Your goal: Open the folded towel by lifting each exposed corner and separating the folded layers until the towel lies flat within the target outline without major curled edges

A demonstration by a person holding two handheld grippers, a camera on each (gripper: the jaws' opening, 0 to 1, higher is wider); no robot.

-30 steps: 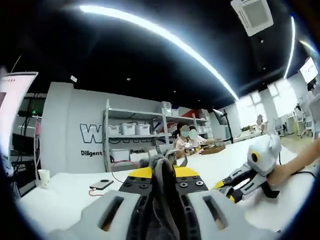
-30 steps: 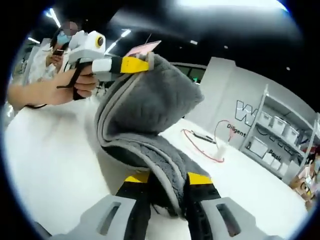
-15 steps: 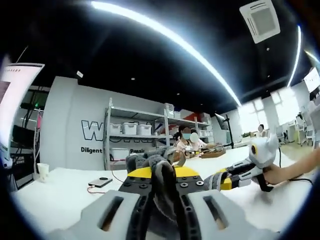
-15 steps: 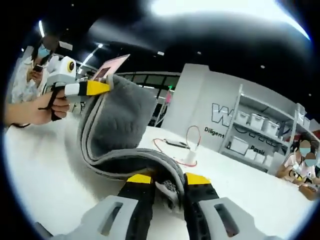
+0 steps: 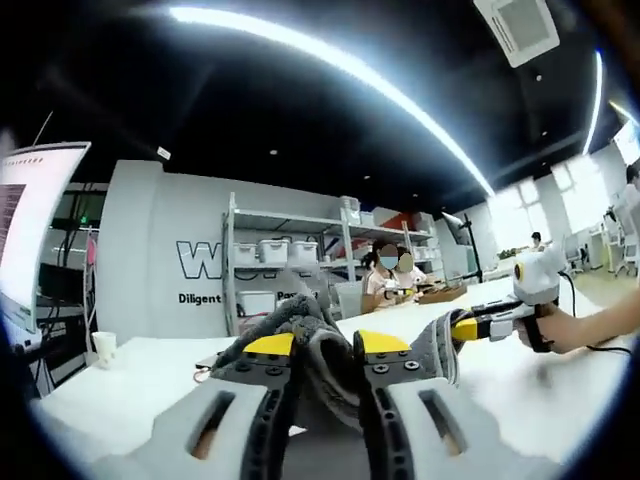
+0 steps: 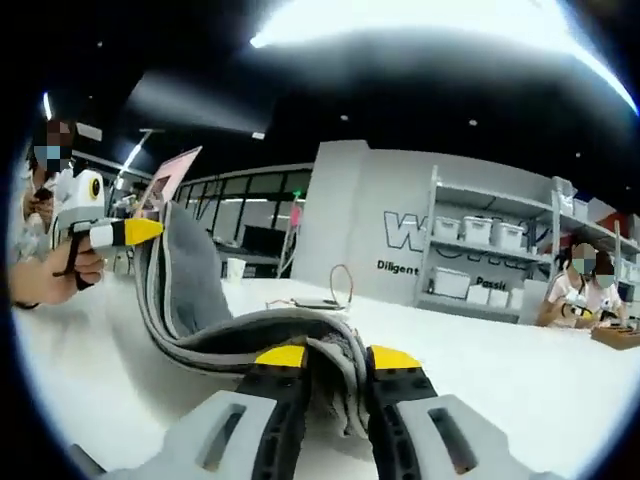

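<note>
My left gripper, grey body with yellow-tipped black jaws, is clamped on a fold of the thick grey fleece towel; the cloth bunches up between both jaws and spills over the tips. My right gripper, same build, pinches another part of the same towel, layered edges squeezed between its yellow tips.

In the right gripper view the towel runs from my jaws leftward as a stacked band, then rises to the left gripper, which holds it up off the white tabletop. A hand wraps that gripper's handle. Towel is in the air between both grippers, still doubled in layers, lower loop near the table; cannot tell if it touches.

In the left gripper view the right gripper sits off to the right, yellow tip on a grey towel edge, a hand behind it.

Further out: a white paper cup at the table's far left, a red cable on the table, a grey metal shelf rack with white bins against a grey wall with dark lettering, and seated people at a far table.
</note>
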